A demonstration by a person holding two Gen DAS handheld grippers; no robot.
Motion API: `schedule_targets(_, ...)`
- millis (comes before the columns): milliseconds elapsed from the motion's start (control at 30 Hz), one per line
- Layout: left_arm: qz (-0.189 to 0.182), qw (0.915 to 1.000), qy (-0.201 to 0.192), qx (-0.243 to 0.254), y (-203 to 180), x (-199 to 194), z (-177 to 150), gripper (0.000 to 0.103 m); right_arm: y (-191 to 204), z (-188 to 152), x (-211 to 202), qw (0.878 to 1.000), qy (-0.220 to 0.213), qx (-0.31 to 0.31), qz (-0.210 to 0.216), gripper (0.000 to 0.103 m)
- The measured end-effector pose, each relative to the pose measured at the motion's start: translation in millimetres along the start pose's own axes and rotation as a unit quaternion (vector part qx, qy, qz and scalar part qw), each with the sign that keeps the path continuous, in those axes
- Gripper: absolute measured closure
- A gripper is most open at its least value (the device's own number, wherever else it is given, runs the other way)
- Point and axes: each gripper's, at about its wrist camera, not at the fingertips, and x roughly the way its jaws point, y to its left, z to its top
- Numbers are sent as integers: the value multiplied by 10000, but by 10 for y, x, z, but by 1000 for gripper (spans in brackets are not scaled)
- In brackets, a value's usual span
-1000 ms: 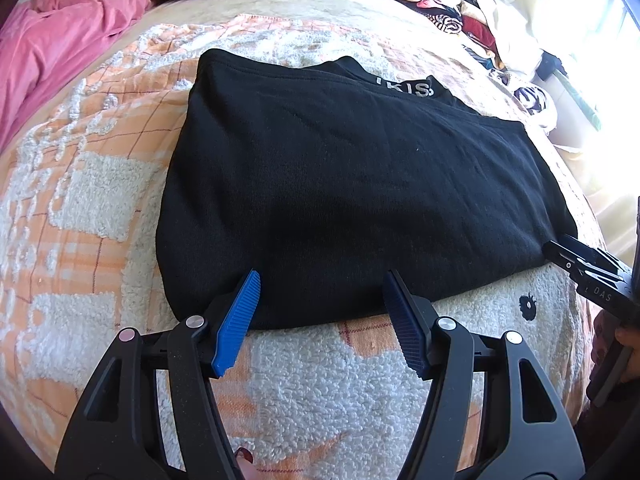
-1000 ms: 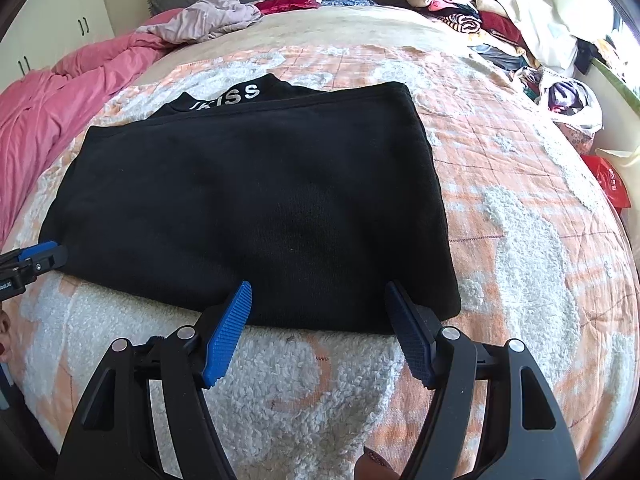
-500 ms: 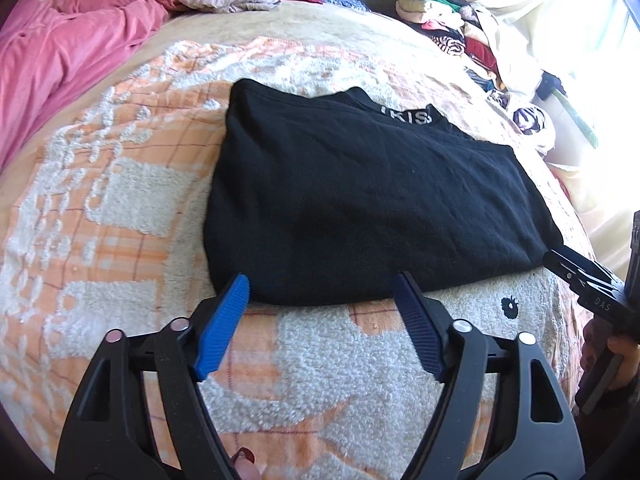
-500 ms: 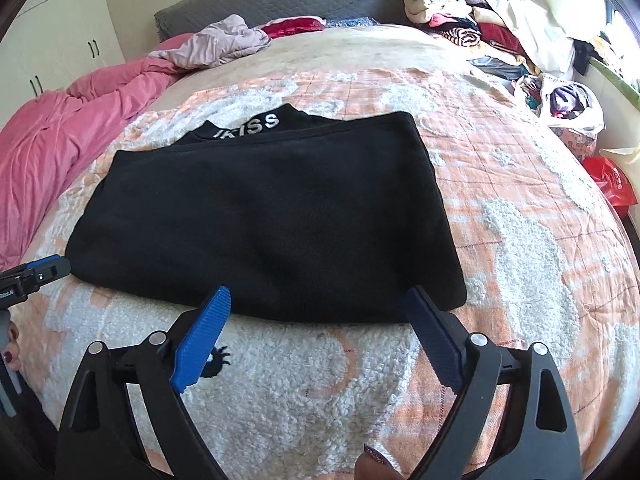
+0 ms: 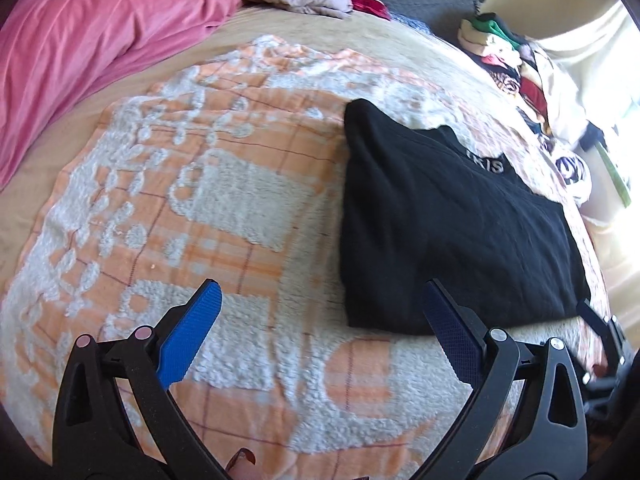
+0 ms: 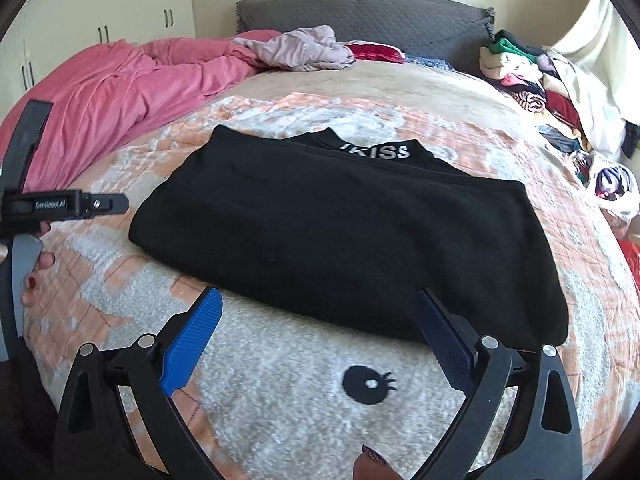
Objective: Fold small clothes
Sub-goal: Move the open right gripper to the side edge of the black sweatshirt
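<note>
Both grippers have been drawn back from the folded black garment (image 6: 348, 236), which lies on the orange-and-white blanket (image 5: 224, 208), long axis left-right, collar away. Left gripper (image 5: 320, 320) and right gripper (image 6: 320, 328) are spread wide, holding nothing.

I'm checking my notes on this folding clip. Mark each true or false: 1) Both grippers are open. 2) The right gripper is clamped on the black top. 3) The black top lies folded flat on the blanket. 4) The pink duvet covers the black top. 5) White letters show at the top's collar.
1) True: the left gripper and right gripper are both open and hold nothing.
2) False: it hovers just short of the black top, not touching it.
3) True: it lies folded flat on the blanket.
4) False: the pink duvet lies apart, at the far left.
5) True: white letters show there.
</note>
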Motion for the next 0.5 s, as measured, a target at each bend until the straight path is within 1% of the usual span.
schedule_targets(100, -25, 9999, -25, -160, 115, -4, 34, 9, 227, 1, 83, 9996, 83, -284, -14, 7)
schedule_targets(167, -38, 9998, -36, -214, 171, -4, 55, 9, 327, 18, 128, 9993, 125, -353, 43, 7)
schedule_targets(333, -46, 9997, -89, -243, 274, -5, 118, 9, 625, 85, 244, 9975, 192, -677, 59, 7)
schedule_targets(500, -7, 9996, -27, -286, 354, 47, 188, 9, 884, 153, 397, 9945, 326, -998, 55, 7)
